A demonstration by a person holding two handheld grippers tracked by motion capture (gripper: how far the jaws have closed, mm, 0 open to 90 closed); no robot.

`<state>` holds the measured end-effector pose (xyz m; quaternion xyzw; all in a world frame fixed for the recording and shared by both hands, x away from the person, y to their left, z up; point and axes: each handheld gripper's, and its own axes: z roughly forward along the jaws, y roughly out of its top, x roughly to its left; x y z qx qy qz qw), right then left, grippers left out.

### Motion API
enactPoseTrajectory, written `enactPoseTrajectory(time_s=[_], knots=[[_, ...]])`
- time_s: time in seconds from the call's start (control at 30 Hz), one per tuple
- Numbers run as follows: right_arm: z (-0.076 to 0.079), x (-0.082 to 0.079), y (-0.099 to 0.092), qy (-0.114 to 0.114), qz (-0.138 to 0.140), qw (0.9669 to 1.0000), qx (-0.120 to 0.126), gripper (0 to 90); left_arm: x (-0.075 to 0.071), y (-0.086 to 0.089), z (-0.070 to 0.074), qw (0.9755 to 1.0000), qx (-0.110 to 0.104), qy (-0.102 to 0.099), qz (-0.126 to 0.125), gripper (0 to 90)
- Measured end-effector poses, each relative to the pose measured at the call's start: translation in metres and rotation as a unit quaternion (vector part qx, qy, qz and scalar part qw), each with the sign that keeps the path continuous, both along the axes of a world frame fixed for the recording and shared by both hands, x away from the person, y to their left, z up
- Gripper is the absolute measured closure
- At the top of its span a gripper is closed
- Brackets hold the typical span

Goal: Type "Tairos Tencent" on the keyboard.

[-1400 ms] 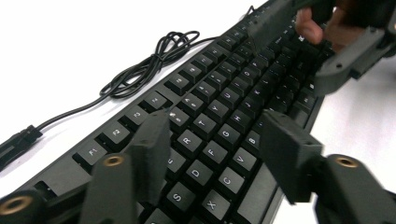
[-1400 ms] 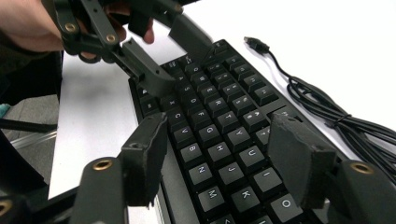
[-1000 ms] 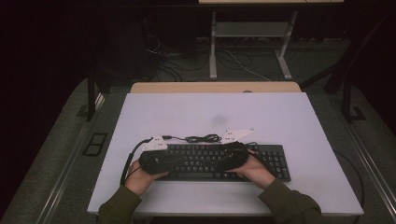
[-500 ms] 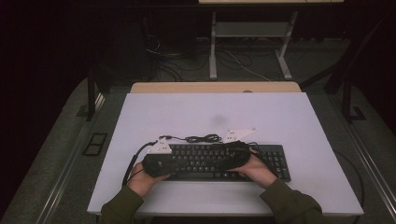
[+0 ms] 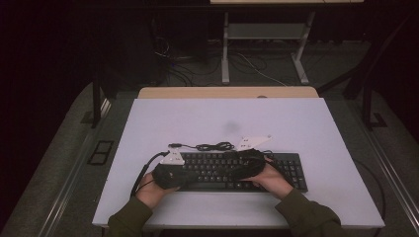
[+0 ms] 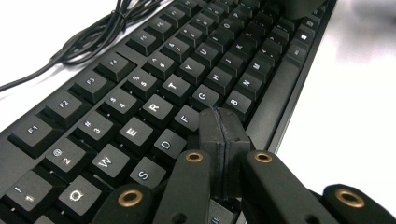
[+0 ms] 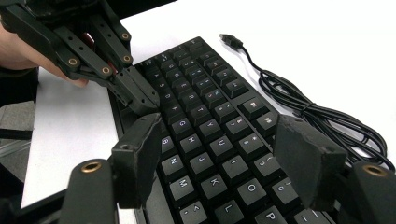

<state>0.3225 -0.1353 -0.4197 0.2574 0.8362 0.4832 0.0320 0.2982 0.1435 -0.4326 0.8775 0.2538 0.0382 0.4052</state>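
A black keyboard (image 5: 212, 170) lies near the front of the white table (image 5: 296, 128), its bundled black cable (image 5: 215, 146) just behind it. My left gripper (image 5: 190, 174) is low over the keyboard's left end. In the left gripper view its jaws (image 6: 225, 126) are pressed together with nothing between them, tips above the F and V keys (image 6: 187, 119). My right gripper (image 5: 232, 170) hovers over the middle keys. In the right gripper view it (image 7: 224, 149) is open, its pads wide apart above the keyboard (image 7: 205, 116), with the left gripper (image 7: 140, 95) beyond.
The cable's USB plug (image 7: 231, 39) lies loose on the table behind the keyboard. A wooden-topped table (image 5: 227, 92) stands against the far edge. Beyond it are a desk frame (image 5: 267, 34) and floor cables. White table surface stretches behind and beside the keyboard.
The left gripper has edged a little to the right over the keyboard's left end. The right gripper has stayed in place.
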Motion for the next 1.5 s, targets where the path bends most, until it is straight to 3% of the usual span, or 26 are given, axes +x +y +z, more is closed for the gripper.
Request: enactPoseTrajectory(time_s=[0.13, 0.17, 0.37, 0.87, 1.5], knots=[[0.000, 0.000, 0.000, 0.000, -0.001, 1.0000, 0.001, 31.9, 0.000, -0.001, -0.001, 1.0000, 0.000, 0.002, -0.001, 89.0], [0.000, 0.000, 0.000, -0.001, -0.001, 1.0000, 0.000, 31.9, -0.001, -0.002, -0.002, 0.9999, 0.010, 0.000, -0.002, 89.0], [0.001, 0.000, 0.000, 0.000, -0.002, 1.0000, 0.002, 31.9, 0.000, -0.001, -0.001, 1.0000, 0.007, 0.001, -0.004, 89.0], [0.000, 0.000, 0.000, -0.002, 0.000, 1.0000, -0.001, 31.8, 0.000, 0.001, 0.007, 0.9999, -0.016, -0.004, 0.001, 88.5], [0.000, 0.001, -0.001, 0.002, -0.003, 1.0000, 0.003, 31.7, 0.009, 0.009, 0.016, 0.9990, -0.038, -0.009, 0.024, 51.3]])
